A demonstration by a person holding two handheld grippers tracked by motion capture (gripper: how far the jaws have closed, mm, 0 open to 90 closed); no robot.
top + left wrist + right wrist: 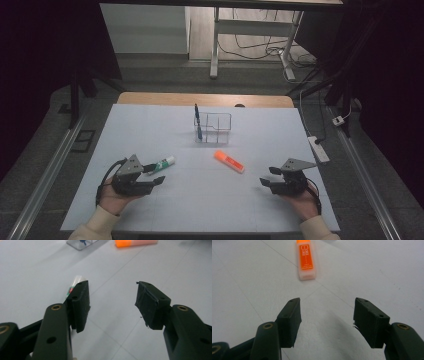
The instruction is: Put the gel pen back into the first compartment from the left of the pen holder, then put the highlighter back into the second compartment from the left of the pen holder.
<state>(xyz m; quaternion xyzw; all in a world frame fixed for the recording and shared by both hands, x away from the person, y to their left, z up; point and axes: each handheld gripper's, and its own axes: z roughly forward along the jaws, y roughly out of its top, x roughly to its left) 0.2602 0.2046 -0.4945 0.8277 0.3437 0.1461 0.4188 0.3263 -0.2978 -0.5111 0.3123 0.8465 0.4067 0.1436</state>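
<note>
nearing glue stick (163, 162), l gripper (154, 173) open

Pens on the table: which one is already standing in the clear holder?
The dark blue pen, upright in the clear holder. The green-and-white pen and the orange pen lie flat on the table.

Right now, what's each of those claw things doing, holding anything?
Left gripper: open, empty; the green-and-white tube lies just beside one jaw.
Right gripper: open, empty, facing the orange case.
</note>
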